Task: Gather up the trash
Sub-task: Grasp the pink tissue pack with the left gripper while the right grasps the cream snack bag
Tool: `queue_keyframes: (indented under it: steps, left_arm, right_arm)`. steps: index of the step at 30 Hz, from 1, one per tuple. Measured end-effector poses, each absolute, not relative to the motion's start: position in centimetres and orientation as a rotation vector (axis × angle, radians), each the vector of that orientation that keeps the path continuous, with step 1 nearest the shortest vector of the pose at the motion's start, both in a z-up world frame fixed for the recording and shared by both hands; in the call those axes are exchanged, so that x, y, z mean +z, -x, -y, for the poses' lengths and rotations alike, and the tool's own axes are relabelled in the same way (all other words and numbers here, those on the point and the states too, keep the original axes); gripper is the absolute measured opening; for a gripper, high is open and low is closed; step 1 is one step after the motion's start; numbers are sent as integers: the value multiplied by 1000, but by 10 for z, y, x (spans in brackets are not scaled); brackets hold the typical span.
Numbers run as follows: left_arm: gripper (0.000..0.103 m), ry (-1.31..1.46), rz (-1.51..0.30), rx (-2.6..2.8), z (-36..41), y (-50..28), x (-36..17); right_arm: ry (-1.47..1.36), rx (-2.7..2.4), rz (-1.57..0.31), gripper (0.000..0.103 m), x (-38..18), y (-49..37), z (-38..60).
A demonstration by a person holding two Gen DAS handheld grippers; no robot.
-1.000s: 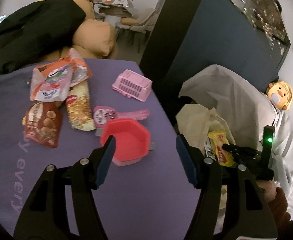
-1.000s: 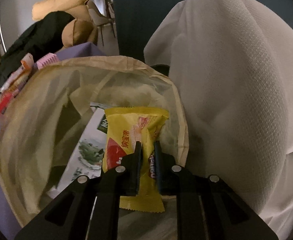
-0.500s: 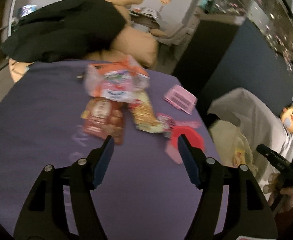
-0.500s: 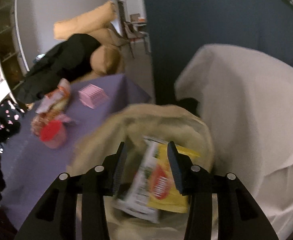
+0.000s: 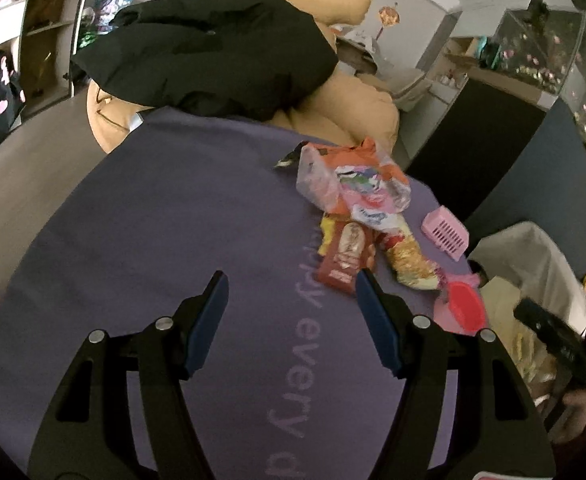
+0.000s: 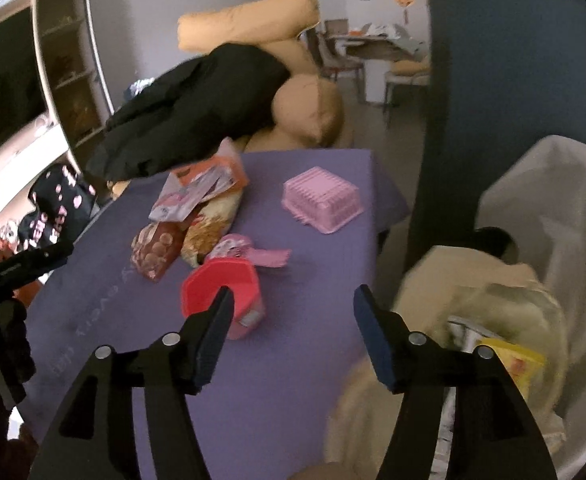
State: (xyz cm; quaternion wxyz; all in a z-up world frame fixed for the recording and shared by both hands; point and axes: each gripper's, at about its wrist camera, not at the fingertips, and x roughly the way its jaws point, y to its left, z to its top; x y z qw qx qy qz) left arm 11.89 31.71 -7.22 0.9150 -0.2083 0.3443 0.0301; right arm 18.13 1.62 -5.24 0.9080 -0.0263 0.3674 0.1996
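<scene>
Trash wrappers lay in a loose heap on the purple printed cloth (image 5: 173,216) covering the table: a clear-and-orange crinkled plastic bag (image 5: 351,184) at the far end, a dark red biscuit packet (image 5: 343,258) nearer the cam, a yellow snack packet (image 5: 407,256) just beside it, touching. W/ them sat a red hexagonal plastic cup (image 6: 223,292) w/ a pink torn wrapper (image 6: 253,254) right behind it, and a pink slotted plastic basket (image 6: 321,198) upside down, apart from the heap, nearer the table's far edge.

Left gripper (image 5: 291,320) hovered over bare cloth short of the heap, jaws apart, nothing btwn the blue pads; the red packet showed just past its right-hand finger.

Right gripper (image 6: 291,330) had just been opening, jaws now wide w/ nothing btwn them. It hung above the table edge, red cup just behind its left-hand finger. To its right, off the table, was the pale beige trash bag (image 6: 433,280), blurred, w/ a yellow snack wrapper (image 6: 513,364) and some white printed paper lying inside, next to a white draped cloth (image 6: 553,208).

Beyond the table: a black jacket (image 5: 205,52) piled over tan cushions (image 5: 349,108). The left gripper's dark body showed at the left edge of the right view; the right one's at the right edge of the left view.
</scene>
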Motion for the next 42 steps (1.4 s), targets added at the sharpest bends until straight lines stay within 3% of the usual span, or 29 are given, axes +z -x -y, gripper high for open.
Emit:
queue_keyframes:
  steps: [13,25,33,35,38,42]
  left_arm:
    - [62,383,-756,-80,-332,-145,-93]
    - [62,450,-702,-174,-325,-237,-79]
    - [62,384,-849,-83,-284,-290,-104]
    - [41,394,-865,-106,-282,-289,-108]
    - [28,397,-850,-117,-288,-276,-102]
    - [22,419,-816,-160,-300,-251,-84]
  right_arm:
    - [139,285,-799,59,-57,-238,-55]
    - [80,262,-774,59,-61,-251,-34]
    - [40,238,-771,59,-65,-250,-20]
    - [53,242,-762,59,-63,-246,-21]
    - [72,261,-751,59,-59,-239,-27]
    - [84,294,-742,59,-54,-231,-41]
